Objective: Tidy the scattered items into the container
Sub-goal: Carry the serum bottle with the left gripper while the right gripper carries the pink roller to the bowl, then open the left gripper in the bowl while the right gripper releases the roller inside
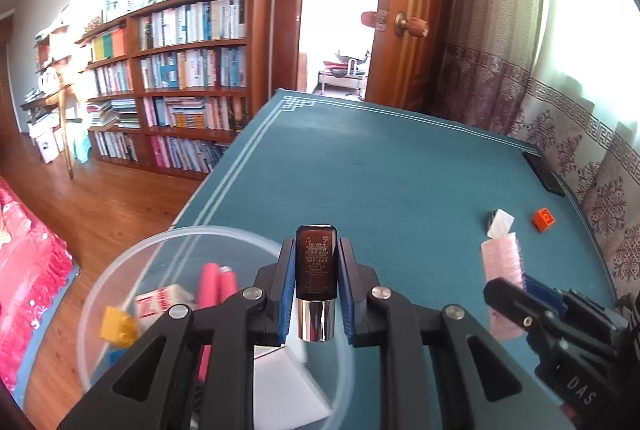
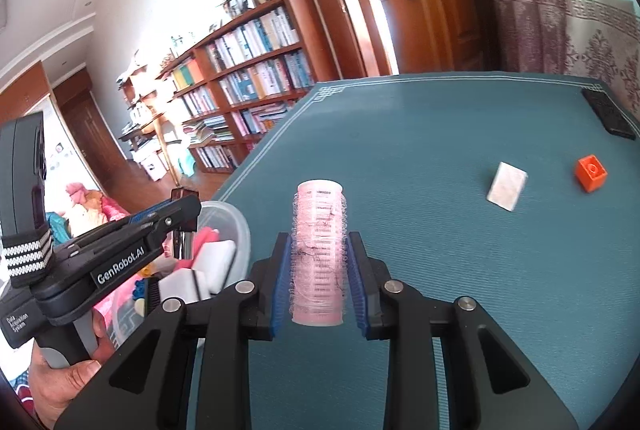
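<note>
A dark brown bottle [image 1: 315, 262] with fine printed text and a shiny silver cap is being gripped by the left gripper [image 1: 316, 270], its blue pads pressed to both flanks, cap end nearest the camera. A pale pink hair roller [image 2: 319, 250], ribbed and netted with a few dark hairs caught in it, is being held between the pads of the right gripper [image 2: 319, 270], its axis running forward along the fingers. Below and left of the left gripper, a clear round container [image 1: 132, 270] is being seen near the mat's corner, with a yellow brick [image 1: 118, 324], a red-lettered white packet [image 1: 160, 304] and a pink item [image 1: 216, 284] inside. The teal mat [image 1: 380, 182] is lying bare ahead of both grippers up to its white-lined far edge. Ahead and to the right of the right gripper, well apart from it, a white packet [image 2: 507, 185] and an orange brick [image 2: 591, 173] are lying on the mat, with a black flat object [image 2: 608, 113] at the far right corner. The left gripper's handle is being held by a hand [image 2: 68, 382].
</note>
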A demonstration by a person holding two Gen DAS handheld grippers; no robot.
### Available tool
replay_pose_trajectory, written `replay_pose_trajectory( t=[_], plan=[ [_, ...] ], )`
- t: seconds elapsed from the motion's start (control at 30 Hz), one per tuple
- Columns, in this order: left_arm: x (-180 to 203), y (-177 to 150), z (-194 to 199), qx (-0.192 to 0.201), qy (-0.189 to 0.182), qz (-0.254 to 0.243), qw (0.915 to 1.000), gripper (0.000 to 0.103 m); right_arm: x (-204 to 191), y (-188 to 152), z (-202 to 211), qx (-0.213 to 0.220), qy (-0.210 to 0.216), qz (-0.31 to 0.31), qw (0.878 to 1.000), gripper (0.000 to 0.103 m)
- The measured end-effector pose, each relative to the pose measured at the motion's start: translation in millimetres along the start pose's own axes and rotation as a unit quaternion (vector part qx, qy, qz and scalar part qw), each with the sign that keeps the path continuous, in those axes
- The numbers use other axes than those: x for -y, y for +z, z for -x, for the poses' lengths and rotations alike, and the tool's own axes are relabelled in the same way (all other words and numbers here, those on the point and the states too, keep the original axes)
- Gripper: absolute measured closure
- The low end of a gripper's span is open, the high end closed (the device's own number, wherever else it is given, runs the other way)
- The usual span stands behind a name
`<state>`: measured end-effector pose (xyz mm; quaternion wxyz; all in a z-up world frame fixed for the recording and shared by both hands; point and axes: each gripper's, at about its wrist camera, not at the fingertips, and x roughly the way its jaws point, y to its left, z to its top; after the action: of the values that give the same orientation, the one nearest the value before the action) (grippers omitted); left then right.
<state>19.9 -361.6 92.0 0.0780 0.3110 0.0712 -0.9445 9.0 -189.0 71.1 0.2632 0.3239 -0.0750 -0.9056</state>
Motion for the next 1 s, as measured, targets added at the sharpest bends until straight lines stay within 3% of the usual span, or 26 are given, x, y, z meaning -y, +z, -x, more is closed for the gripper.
replay_pose_trajectory(
  t=[0.37,1.0],
  plan=[
    [-65,-22,10,-0.014,0.057,0.026,0.9979,0.080,-59,6,-19,-0.008,0.047,0.049,0.998,0.073],
    [-93,-23,12,-0.019,0.066,0.046,0.9965,0.079,-109,12,-64,-0.034,0.091,0.095,0.991,0.073]
  ],
)
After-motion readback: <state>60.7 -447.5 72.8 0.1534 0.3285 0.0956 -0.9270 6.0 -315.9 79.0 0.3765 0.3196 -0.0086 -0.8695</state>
